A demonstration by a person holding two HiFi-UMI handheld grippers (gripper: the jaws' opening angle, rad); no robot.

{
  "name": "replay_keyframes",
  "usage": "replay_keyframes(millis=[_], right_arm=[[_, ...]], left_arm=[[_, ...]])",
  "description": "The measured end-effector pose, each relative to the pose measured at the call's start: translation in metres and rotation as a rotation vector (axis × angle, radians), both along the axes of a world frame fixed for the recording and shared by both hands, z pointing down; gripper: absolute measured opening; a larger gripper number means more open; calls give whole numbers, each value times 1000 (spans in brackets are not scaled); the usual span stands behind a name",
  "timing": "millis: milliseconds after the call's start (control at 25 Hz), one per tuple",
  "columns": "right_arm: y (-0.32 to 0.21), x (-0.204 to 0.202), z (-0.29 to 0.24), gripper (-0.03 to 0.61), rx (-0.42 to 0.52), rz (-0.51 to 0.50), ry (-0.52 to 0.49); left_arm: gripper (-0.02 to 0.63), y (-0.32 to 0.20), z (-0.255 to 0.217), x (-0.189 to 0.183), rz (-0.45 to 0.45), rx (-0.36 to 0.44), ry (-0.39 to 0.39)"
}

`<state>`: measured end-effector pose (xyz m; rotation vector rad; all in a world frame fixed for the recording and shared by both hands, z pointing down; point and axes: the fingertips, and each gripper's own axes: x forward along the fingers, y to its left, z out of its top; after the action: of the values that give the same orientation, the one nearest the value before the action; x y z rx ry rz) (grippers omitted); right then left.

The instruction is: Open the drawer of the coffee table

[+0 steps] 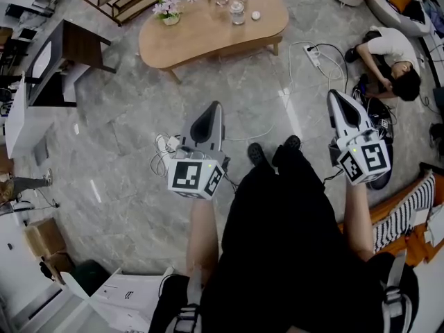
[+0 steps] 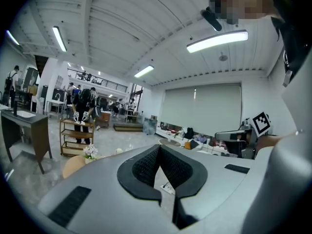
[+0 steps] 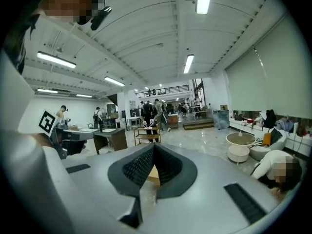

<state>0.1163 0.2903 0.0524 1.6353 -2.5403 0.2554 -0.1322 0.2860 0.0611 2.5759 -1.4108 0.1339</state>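
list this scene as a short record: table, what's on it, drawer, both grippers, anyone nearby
coffee table: wooden, rounded, ahead on the grey floor
on it: flower pot, glassware
drawer: not visible from above
left gripper: shut, empty, well short of the table
right gripper: shut, empty, also short of it
nearby: person on the floor at right

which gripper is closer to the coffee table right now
Left. The left gripper is short of the coffee table, in line with its middle; the right gripper is farther, off past its right end.
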Motion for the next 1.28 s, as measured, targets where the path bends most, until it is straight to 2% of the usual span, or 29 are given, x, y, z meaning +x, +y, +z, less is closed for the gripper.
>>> replay_keyframes(millis=[120, 400, 600, 1040, 1280], right_arm=[[0, 1, -1, 12, -6, 17, -48], [-4, 9, 16, 12, -42, 54, -30], [-26, 21, 23, 12, -56, 54, -39], [-141, 68, 24, 12, -48, -24, -78], [-205, 107, 24, 12, -60, -108, -77]], left_arm=[[14, 1, 0, -3, 1, 3, 2], [13, -6, 9, 0, 6, -19, -1], [12, -24, 14, 6, -12, -34, -5], [13, -106, 5, 52, -82, -43, -50], [14, -158, -4, 98, -130, -51, -41]])
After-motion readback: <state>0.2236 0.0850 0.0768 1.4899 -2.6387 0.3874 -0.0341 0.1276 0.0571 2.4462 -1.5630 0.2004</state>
